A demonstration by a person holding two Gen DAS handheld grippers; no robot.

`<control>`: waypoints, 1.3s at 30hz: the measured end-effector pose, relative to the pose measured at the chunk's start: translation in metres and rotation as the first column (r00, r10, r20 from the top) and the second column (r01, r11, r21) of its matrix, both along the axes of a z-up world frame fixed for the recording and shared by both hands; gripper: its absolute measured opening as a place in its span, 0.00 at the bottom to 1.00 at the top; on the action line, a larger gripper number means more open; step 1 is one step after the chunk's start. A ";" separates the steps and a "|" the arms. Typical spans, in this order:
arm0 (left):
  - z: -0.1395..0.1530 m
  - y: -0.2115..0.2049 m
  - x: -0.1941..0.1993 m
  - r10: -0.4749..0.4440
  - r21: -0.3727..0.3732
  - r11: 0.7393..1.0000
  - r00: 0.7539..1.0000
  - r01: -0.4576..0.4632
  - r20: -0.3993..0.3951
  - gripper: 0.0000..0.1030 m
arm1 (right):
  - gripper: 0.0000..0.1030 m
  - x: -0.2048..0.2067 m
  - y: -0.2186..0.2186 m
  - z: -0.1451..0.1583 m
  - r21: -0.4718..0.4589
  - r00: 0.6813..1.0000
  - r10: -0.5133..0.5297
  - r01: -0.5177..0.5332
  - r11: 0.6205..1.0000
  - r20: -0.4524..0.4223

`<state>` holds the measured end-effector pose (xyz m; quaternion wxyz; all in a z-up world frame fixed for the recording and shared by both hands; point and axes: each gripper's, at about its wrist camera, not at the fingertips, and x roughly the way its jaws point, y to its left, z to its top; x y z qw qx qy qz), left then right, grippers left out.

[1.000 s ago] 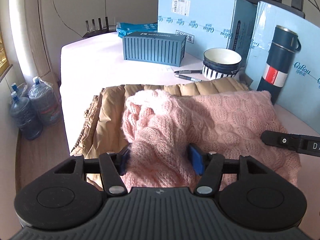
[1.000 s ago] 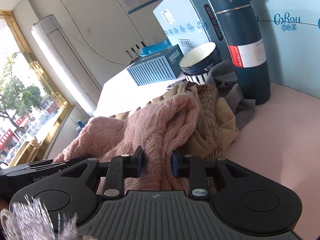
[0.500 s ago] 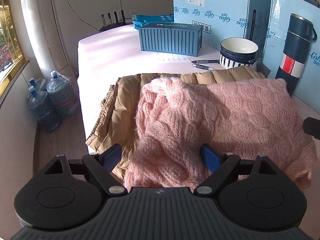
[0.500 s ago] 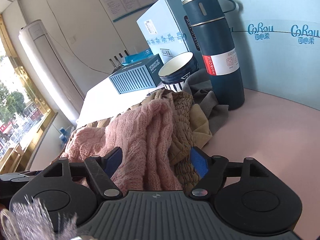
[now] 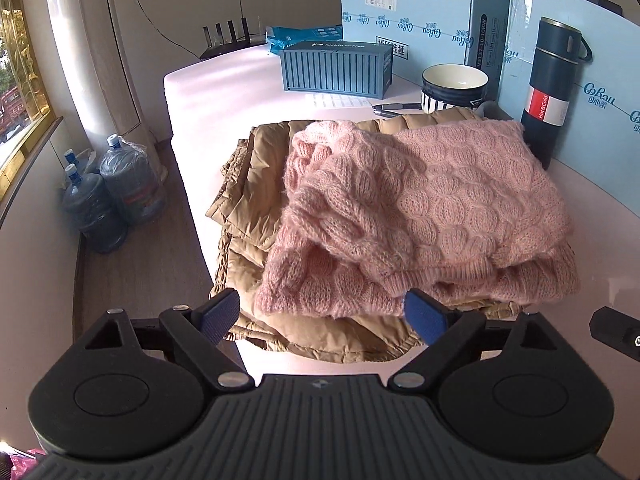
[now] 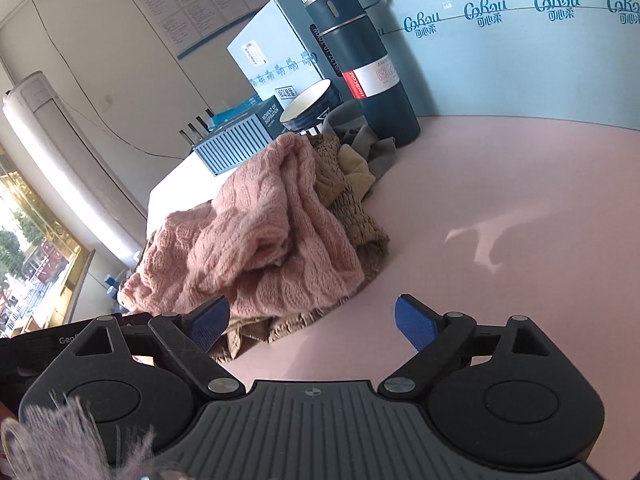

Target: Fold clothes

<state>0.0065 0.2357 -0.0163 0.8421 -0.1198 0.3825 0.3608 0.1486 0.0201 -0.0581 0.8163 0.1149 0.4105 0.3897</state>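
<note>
— Pink wool first: where does the sweater (image 5: 424, 208) lie?

— Folded on top of a tan padded jacket (image 5: 256, 200), both on the pale pink surface (image 6: 500, 208), near its front edge.

— And the fingers?

— Both pairs are released and opening wider. The left gripper (image 5: 322, 316) has the sweater's near hem just beyond its blue pads, which press on nothing. The right gripper (image 6: 312, 322) stands over bare surface; its left pad sits before the sweater's edge (touching or not, I cannot tell).

— Any writing?

— The dark blue flask (image 6: 364, 68) has a red and white band reading "Hot&Cold". The light blue boxes (image 5: 404, 20) behind it repeat a printed brand word in teal with Chinese characters beneath; I cannot spell it for certain. One box carries a white barcode sticker. A ribbed blue case (image 5: 336, 66) has white lettering on its lid, too small to read; in the right view its end says something like "MOMENT OF INSPIRATION".

— What does one view give that the other lacks?

— The left wrist view shows water bottles (image 5: 114, 196) on the floor and a pen (image 5: 394, 109) by the striped bowl (image 5: 454, 88). The right wrist view shows a grey cloth (image 6: 366, 140) bunched between the flask and the jacket, a wall poster and a window with trees.
</note>
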 end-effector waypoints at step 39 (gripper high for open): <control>0.016 -0.069 -0.046 -0.035 0.047 0.998 0.999 0.036 -0.021 0.87 | 0.97 -0.116 0.020 0.037 -0.463 0.985 0.127 -0.057 0.884 0.121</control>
